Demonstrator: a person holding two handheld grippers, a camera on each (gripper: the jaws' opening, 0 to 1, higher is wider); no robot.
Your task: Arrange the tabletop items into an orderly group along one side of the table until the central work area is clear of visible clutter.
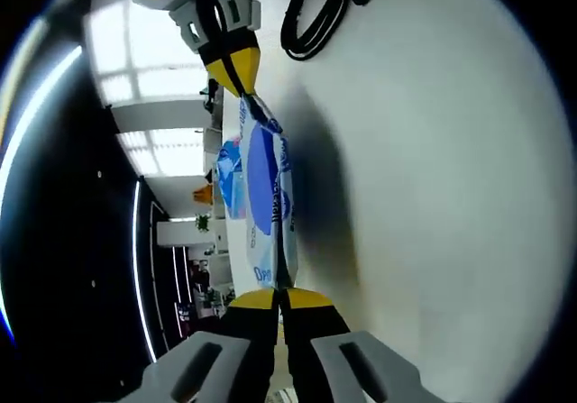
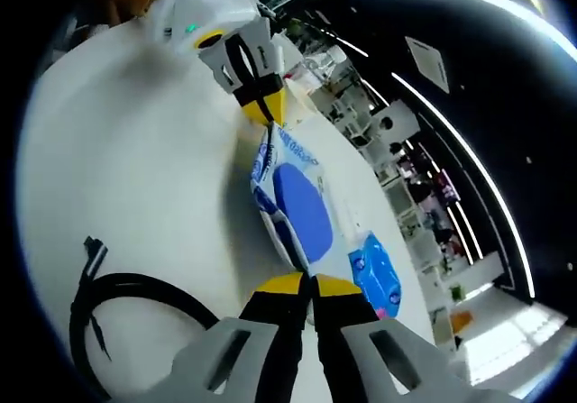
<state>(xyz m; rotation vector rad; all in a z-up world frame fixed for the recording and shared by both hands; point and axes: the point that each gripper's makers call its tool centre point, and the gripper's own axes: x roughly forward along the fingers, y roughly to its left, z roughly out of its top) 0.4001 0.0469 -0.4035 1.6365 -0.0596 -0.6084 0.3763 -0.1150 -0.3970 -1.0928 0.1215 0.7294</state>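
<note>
Held off the white tabletop (image 1: 433, 196) between both tools: a soft white plastic pack with a large blue oval on its face (image 1: 268, 196), likely wet wipes, stretched end to end. Left gripper (image 1: 281, 295) pinched tight on the pack's near seam, yellow-tipped jaws together on the film. Right gripper (image 2: 299, 281) clamped the same way on the opposite seam, seen in the left gripper view as the yellow tips at the pack's far end.

Close by on the table edge side: a smaller blue packet with a pink spot (image 2: 374, 277), lying flat just beside the held pack. Further off: a coiled black cable (image 1: 315, 11), resting well apart on the bare surface, its plug end loose.

Risks, as a judgement: only thin seam film in each grip, so a slip or a tear under any further pull apart; a sag or a swing if one side lets go first, with the pack dropping onto the blue packet or off the table edge nearby. Uneven hand movement likely to twist the pack and peel it from one pair of jaws.

Writing: blue lettering along the pack's edge, too warped and small to make out beyond a few strokes; no brand legible. Nothing readable on the blue packet.
</note>
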